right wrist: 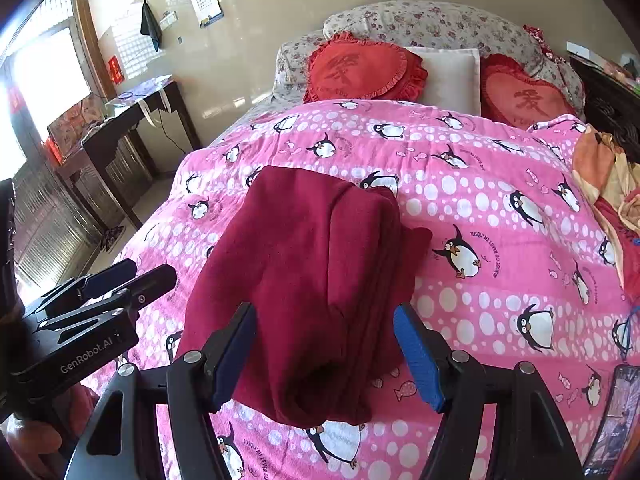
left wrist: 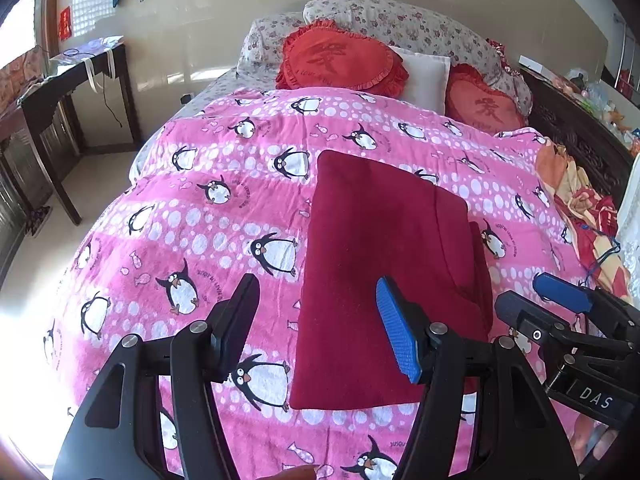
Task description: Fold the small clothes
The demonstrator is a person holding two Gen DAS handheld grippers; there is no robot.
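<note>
A dark red garment (left wrist: 372, 264) lies folded into a long rectangle on the pink penguin blanket (left wrist: 200, 216). It also shows in the right wrist view (right wrist: 304, 276), with layered folds along its right side. My left gripper (left wrist: 316, 328) is open and empty, hovering over the garment's near left edge. My right gripper (right wrist: 324, 356) is open and empty, with its fingers on either side of the garment's near end. The right gripper also shows in the left wrist view (left wrist: 560, 300), at the garment's right. The left gripper shows in the right wrist view (right wrist: 120, 280), at the garment's left.
Two red heart cushions (left wrist: 340, 60) and floral pillows (left wrist: 400, 24) lie at the bed's head. Crumpled orange and red clothes (left wrist: 580, 208) lie at the right edge. A dark wooden desk (left wrist: 68, 84) stands left of the bed. A phone (right wrist: 612, 420) lies at the near right.
</note>
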